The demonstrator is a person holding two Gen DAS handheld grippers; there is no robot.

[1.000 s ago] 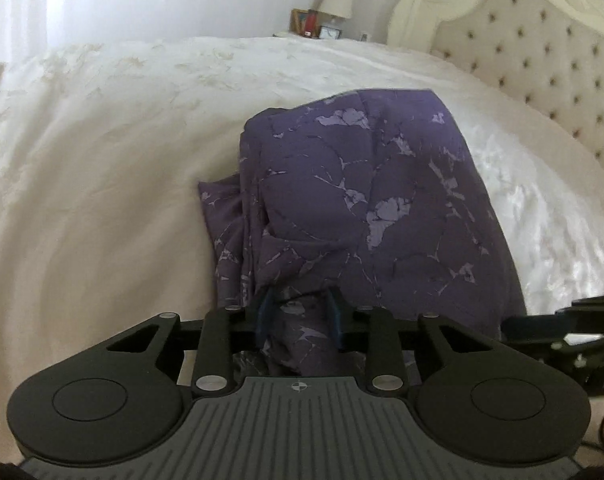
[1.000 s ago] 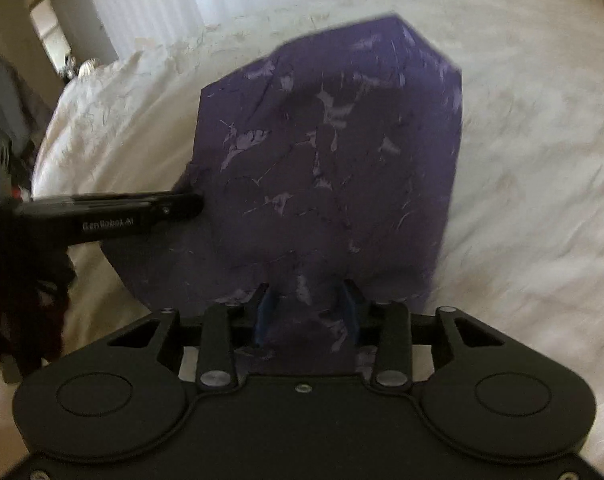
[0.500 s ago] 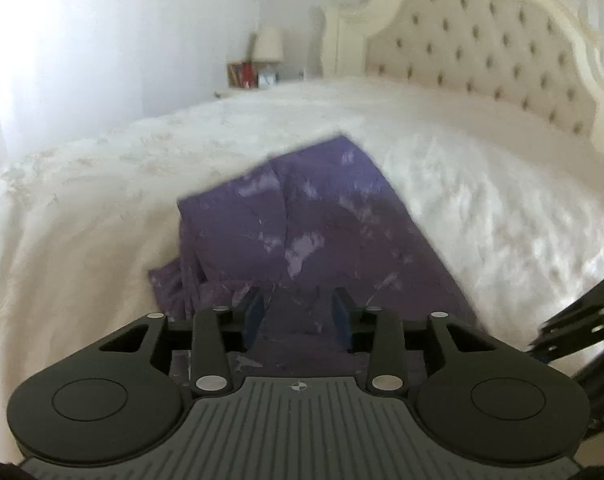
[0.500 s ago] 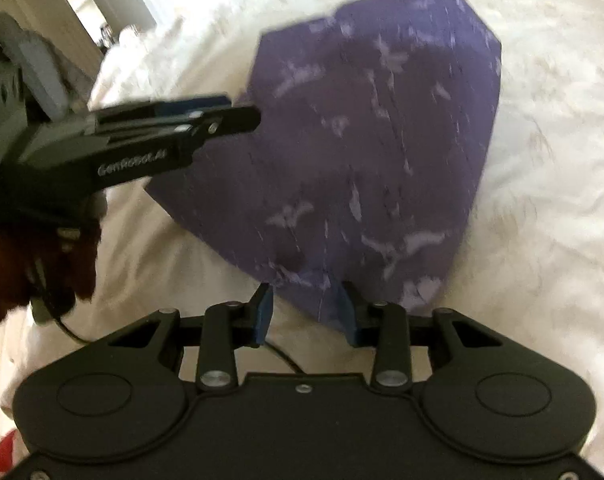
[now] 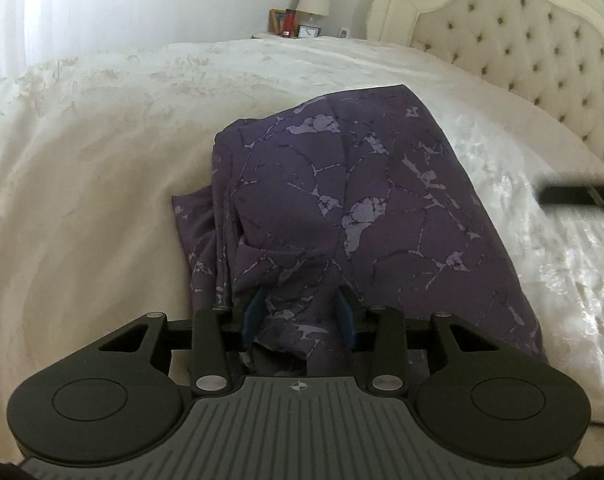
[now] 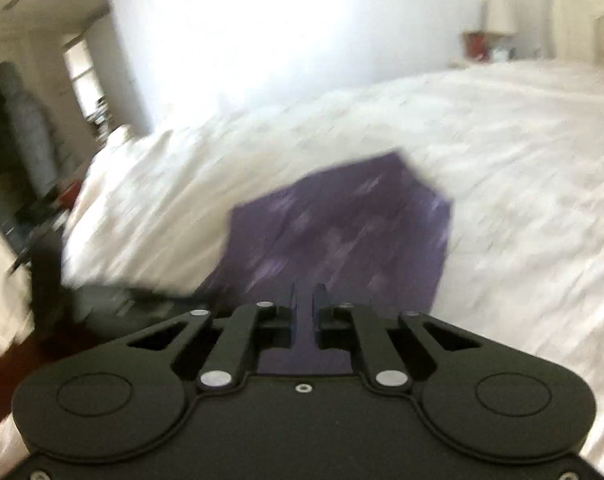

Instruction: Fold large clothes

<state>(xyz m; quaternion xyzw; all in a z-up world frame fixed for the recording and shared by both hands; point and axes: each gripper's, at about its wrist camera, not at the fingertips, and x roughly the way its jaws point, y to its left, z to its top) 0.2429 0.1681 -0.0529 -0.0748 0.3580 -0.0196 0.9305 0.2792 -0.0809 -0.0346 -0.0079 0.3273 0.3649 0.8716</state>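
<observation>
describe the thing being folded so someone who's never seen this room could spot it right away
Start at the big bed with the cream tufted headboard and the white bedspread. On the near part of the bedspread lies a purple garment, partly folded. It is the only dark thing on the white bedding, deep purple with a pale lilac crackle pattern.

Two handheld grippers, both angled downward

The left gripper has its blue pads parted with purple cloth bunched between them — the right gripper is pinched tight on a thin fold of that cloth, its view blurred.
</observation>
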